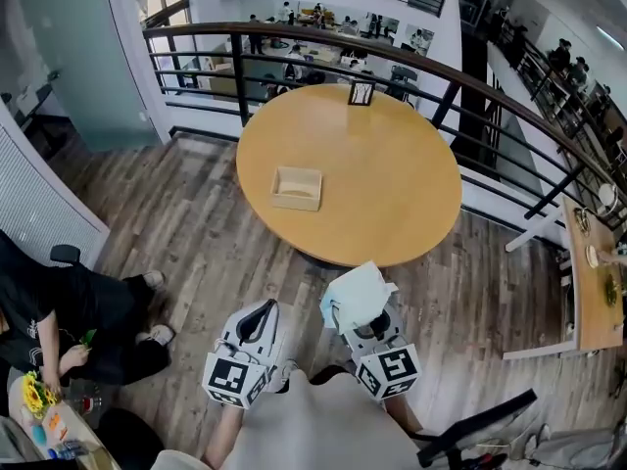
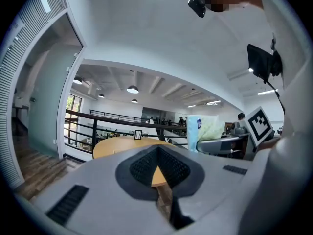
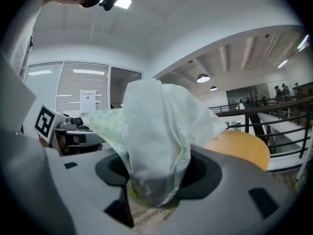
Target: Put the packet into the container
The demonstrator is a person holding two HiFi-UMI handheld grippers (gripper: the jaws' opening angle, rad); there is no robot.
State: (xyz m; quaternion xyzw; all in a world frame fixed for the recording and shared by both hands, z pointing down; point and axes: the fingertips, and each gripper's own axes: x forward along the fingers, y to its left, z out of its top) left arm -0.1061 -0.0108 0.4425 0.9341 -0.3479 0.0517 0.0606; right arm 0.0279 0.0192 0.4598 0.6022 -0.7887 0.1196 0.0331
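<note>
Because the soft pale packet (image 1: 359, 295) is pinched at its lower end between the jaws of my right gripper (image 3: 155, 192), it stands up out of them, held over the wood floor (image 1: 196, 233) just short of the round table (image 1: 392, 184). The shallow wooden container (image 1: 296, 205) sits on that table, well apart from the packet. My left gripper (image 1: 260, 313) hangs beside the right, jaws together, empty.

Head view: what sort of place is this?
Probably an upper-level mezzanine in an office or café: a round wooden table beside a curved railing, with people seated at tables below.
</note>
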